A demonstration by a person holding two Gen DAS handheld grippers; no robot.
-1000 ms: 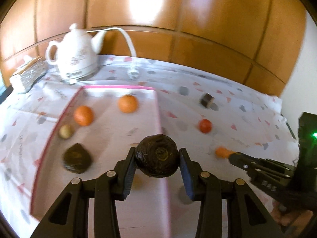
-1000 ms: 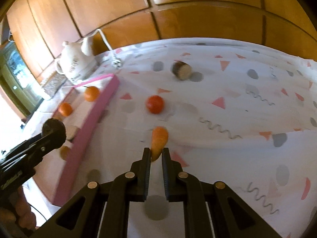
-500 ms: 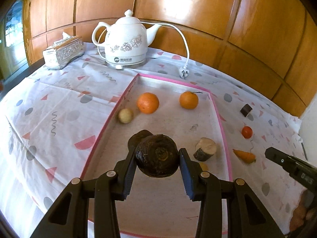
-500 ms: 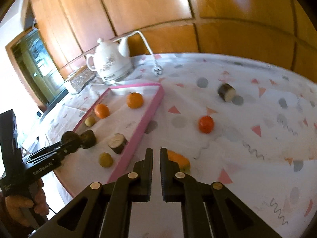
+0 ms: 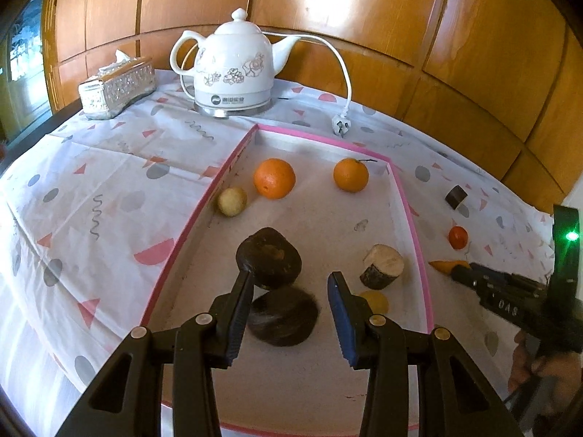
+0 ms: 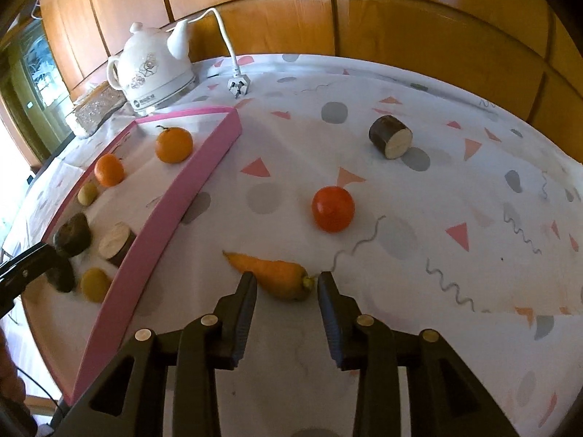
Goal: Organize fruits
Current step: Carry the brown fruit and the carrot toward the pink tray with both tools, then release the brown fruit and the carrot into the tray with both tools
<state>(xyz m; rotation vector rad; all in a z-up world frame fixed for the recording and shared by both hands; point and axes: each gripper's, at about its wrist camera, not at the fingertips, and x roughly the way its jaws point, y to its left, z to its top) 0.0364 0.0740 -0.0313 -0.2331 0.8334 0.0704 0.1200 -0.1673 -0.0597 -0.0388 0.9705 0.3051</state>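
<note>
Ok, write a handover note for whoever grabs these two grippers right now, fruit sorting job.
Left gripper: open, with a dark round fruit lying loose between its jaws in the pink tray.
Right gripper: open, its jaws have just been opening around the carrot on the tablecloth, with no grip on it.
Done: seven pieces in the tray, including two oranges.
Left: the carrot, red tomato and dark cut chunk, all outside the tray.

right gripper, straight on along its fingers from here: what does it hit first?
Most likely the carrot. It lies on the tablecloth just past the tips of the right gripper, whose jaws have just been opening and stand apart, touching nothing visibly. The tomato sits further out; depth is hard to judge.
</note>
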